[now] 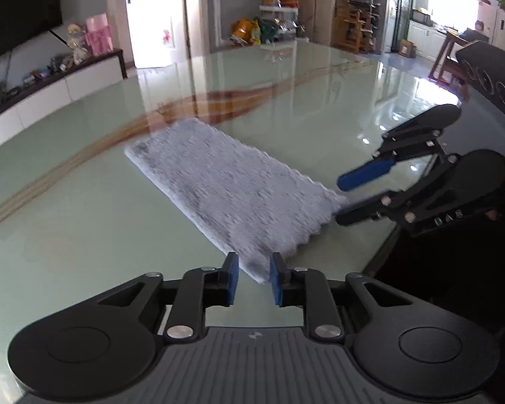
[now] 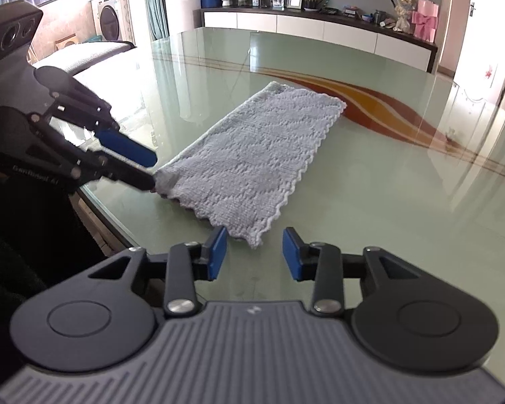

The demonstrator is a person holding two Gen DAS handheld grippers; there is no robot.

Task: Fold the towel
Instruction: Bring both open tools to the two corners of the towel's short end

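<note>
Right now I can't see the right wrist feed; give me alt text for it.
A pale grey towel, already folded into a long strip, lies flat on the glass table. The right gripper is open just short of its near scalloped corner, while the left gripper comes in from the left, open at the other near corner.

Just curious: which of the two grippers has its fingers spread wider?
The right gripper; its gap is clearly wider than the left gripper's, beside the towel.

The towel (image 1: 232, 192) is smeared by blur in the left wrist view, its near corner hidden behind the left gripper (image 1: 254, 281), whose body the bottom edge crops.
</note>
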